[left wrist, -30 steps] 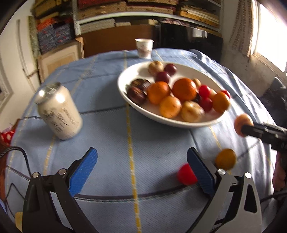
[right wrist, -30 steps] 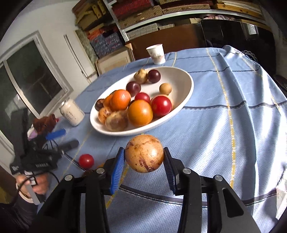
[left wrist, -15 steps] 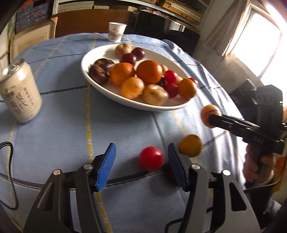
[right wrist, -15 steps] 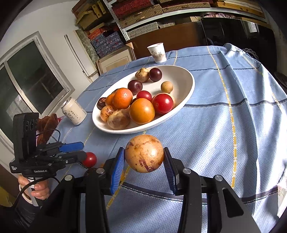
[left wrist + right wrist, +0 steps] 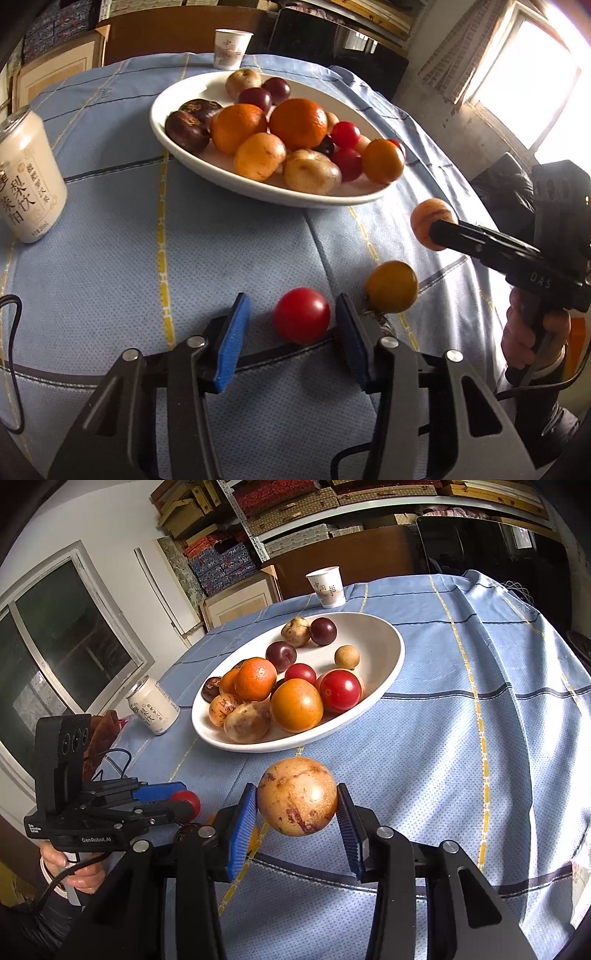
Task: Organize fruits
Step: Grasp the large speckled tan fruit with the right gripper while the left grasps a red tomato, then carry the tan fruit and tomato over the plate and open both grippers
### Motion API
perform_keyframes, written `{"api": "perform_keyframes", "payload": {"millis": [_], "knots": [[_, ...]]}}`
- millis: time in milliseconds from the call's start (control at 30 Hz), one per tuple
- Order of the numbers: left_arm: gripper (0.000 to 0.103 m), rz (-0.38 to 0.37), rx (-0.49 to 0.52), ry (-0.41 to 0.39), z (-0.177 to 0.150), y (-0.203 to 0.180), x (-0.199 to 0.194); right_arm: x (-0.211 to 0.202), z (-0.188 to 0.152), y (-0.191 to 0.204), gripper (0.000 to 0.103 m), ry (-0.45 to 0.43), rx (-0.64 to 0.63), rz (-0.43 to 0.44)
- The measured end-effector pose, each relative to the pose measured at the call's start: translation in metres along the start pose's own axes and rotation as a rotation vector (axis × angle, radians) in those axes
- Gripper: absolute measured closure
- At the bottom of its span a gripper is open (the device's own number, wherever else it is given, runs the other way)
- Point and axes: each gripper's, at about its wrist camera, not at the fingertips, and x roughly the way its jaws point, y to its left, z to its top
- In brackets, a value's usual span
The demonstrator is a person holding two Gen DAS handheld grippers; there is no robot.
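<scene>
Fruit is mostly sorted already: approx. a dozen pcs are piled in the white bowl (image 5: 207, 168) mid-table, on the blue cloth (image 5: 110, 280). Left gripper (image 5: 291, 332) is closing on a red tomato (image 5: 301, 320) lying on the cloth betw. its blue pads; a gap is seen on the left side, so no grip is made yet. An orange fruit (image 5: 391, 286) is left loose just beside it, to the right. Right gripper (image 5: 297, 821) is clamped on a speckled tan fruit (image 5: 297, 796), held above the cloth, short of the bowl rim. Est. three pcs are left to be placed. A can (image 5: 27, 177) and a paper cup (image 5: 231, 50) are not touched.
</scene>
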Motion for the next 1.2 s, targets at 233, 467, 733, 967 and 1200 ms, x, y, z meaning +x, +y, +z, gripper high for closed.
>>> {"api": "perform_keyframes", "payload": {"millis": [233,467,733,967,1200], "knots": [[0.071,0.034,0.026,-0.005,-0.004,-0.006,0.000,0.001,0.000,0.001,0.059,0.002,-0.005,-0.009],[0.073,0.094,0.073,-0.030,-0.011,-0.018,-0.004,-0.001,0.000,0.001,0.059,-0.005,-0.017,-0.004],[0.073,0.117,0.092,-0.153,0.023,-0.017,-0.044,-0.013,0.019,0.016,0.059,-0.113,-0.062,0.050],[0.073,0.189,0.089,-0.192,0.121,-0.016,-0.016,0.018,0.080,0.021,0.059,-0.182,-0.071,-0.030],[0.018,0.314,0.047,-0.206,0.155,-0.004,0.001,0.048,0.102,0.013,0.050,-0.174,-0.040,-0.032]]}}
